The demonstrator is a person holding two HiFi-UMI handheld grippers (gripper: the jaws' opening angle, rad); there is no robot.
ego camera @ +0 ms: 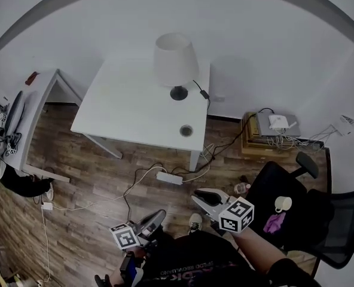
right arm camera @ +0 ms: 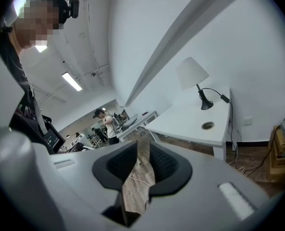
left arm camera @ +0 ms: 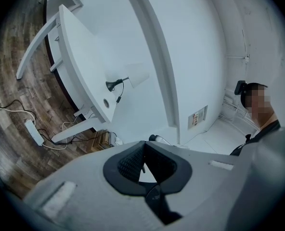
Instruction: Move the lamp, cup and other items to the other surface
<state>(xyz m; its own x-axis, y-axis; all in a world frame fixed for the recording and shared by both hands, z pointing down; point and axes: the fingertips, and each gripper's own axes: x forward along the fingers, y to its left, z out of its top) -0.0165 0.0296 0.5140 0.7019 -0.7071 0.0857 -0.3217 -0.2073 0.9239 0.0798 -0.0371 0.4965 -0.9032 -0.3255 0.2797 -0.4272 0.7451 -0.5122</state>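
Left tongs (left arm camera: pixel 143 146): tips together, nothing between. Right tongs (right arm camera: pixel 143 146): a narrow gap, only floor showing through it, so both are empty.

Just to my right is the chair (ego camera: pixel 266 184). The cup (ego camera: pixel 283 203) sits upright on its seat, with a purple item (ego camera: pixel 275 222) beside it. Risk: the seat may swing if I brush it, and the cup could tip.

On the floor (ego camera: pixel 93 178) ahead, a power strip (ego camera: pixel 169 177) and loose cables lie between me and the table (ego camera: pixel 123 109). Risk: catching a foot there.

The lamp (ego camera: pixel 175 61) stands at the table's far edge, well apart from both tongs. It has a wide white tapered shade, a thin dark stem and a small dark round base. A cord (ego camera: pixel 202 91) runs from the base off the back edge. Risk: if it is plugged in, lifting the lamp away pulls the cord taut and jerks it. The shade looks too wide and soft to clamp, so I judge the stem the safer hold.
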